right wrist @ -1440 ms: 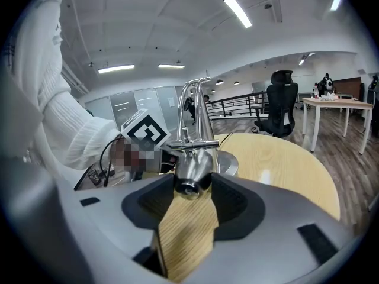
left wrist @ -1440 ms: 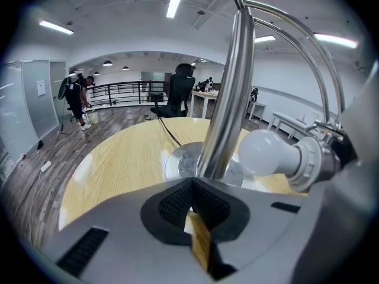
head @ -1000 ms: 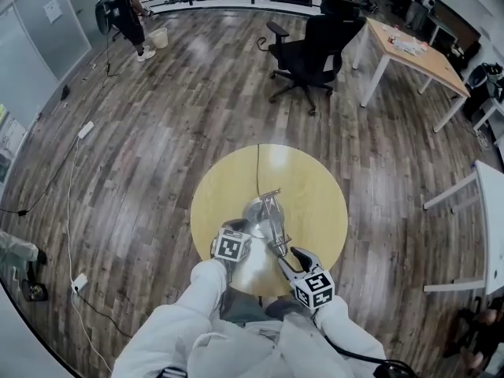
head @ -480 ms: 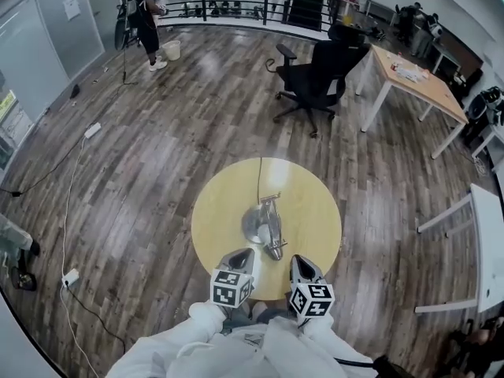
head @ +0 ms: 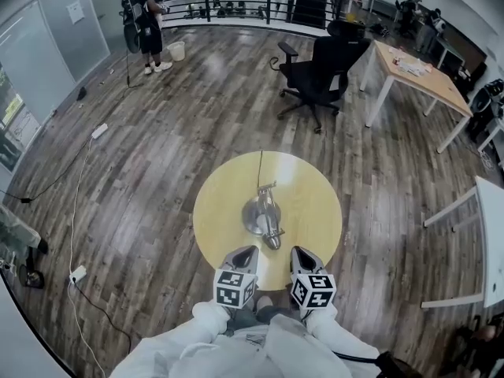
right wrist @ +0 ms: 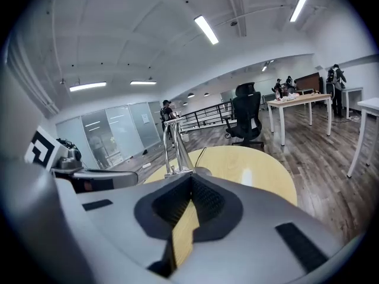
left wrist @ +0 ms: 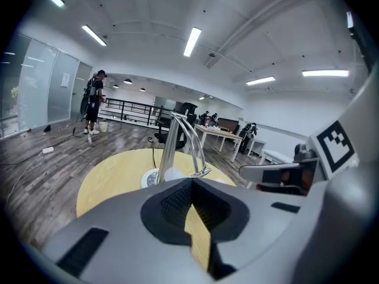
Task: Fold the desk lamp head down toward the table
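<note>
The chrome desk lamp (head: 264, 215) stands in the middle of the round yellow table (head: 224, 203), its arm and head folded low over the round base. Its black cord (head: 260, 168) runs to the table's far edge. My left gripper (head: 245, 251) and right gripper (head: 300, 252) hover side by side at the near edge, both drawn back from the lamp and touching nothing. In the left gripper view the lamp (left wrist: 172, 149) rises just beyond the shut left gripper (left wrist: 190, 181). The right gripper view shows the lamp (right wrist: 173, 149) ahead of the shut, empty right gripper (right wrist: 190, 177).
A black office chair (head: 319, 73) stands beyond the table, with a wooden desk (head: 413, 65) to its right. A white table (head: 492, 235) is at the right edge. A person (head: 146, 22) stands far back left. Cables and a power strip (head: 79, 272) lie on the floor at left.
Both grippers have drawn back from the lamp to the table's near edge. The right gripper, open by the lamp head a second ago, has shut. The lamp stays folded low.
</note>
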`<state>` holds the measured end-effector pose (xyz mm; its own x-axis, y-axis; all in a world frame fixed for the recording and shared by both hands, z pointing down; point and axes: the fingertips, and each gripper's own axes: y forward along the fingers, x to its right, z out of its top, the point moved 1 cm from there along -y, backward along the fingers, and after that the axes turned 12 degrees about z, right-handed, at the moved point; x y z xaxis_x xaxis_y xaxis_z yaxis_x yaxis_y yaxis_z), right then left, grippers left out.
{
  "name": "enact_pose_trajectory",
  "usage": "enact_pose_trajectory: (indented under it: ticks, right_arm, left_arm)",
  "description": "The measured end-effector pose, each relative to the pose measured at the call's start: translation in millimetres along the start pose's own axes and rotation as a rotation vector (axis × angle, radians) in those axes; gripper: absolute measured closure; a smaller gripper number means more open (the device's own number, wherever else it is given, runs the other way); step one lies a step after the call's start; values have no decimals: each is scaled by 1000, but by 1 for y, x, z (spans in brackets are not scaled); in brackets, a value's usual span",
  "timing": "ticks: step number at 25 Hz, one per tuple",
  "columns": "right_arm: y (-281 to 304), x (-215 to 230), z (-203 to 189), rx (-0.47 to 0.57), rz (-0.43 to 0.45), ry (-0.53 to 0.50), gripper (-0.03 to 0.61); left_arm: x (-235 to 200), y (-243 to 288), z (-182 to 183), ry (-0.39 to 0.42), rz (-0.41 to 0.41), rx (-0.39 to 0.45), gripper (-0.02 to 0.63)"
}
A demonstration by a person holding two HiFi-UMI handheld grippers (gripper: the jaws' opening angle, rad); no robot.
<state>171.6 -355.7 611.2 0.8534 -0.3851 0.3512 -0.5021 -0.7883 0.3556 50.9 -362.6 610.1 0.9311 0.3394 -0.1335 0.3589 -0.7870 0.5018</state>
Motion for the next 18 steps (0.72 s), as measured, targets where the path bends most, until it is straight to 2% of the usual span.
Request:
enact_pose_trajectory:
  ticks: [9, 18]
  right_arm:
    - [-15, -19, -8, 12, -1, 22, 566]
    - [-42, -65, -41, 26, -47, 43, 566]
  left_arm:
    - [6, -29, 3, 7, 4, 41, 612]
    - [1, -81, -24, 22, -38, 56, 612]
